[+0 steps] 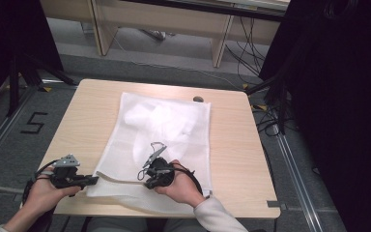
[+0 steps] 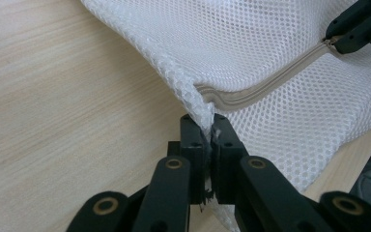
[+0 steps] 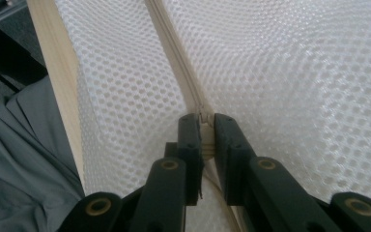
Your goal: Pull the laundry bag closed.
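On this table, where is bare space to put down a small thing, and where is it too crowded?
Bare wood lies on the table left of the white mesh bag, and in a strip right of it up to the right edge. The near edge is crowded: the left gripper and right gripper both grip the bag there.

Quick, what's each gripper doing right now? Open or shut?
Left gripper: shut, pinching the corner of the white mesh bag.
Right gripper: shut on the bag's zipper pull.
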Available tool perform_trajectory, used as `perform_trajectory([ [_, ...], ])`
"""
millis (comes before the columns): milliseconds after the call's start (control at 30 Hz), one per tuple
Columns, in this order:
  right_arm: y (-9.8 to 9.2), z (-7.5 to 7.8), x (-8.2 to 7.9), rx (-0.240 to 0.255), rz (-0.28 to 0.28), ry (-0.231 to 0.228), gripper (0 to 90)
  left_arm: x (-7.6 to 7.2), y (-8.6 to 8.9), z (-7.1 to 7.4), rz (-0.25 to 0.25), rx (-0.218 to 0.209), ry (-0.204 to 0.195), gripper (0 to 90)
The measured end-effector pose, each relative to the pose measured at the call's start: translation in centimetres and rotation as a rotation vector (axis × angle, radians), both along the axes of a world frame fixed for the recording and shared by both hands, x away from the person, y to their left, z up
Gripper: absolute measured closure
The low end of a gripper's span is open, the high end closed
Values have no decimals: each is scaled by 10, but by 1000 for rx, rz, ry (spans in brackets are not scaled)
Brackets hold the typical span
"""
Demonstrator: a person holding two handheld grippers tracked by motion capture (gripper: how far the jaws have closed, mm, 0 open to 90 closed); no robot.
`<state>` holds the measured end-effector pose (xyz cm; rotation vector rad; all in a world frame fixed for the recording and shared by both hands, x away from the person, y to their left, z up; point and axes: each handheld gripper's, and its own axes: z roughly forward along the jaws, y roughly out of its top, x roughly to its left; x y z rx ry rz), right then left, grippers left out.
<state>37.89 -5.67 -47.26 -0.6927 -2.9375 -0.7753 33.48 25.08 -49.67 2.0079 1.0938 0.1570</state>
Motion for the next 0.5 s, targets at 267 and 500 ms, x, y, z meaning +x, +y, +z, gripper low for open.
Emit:
perform_trajectory([
  [267,-3,0,-1,0,-8,6,823,0,0,0,0,0,1,853],
  [500,-3,1,-2,-2,-7,9,823,1,3,1,-21,19,8,853],
])
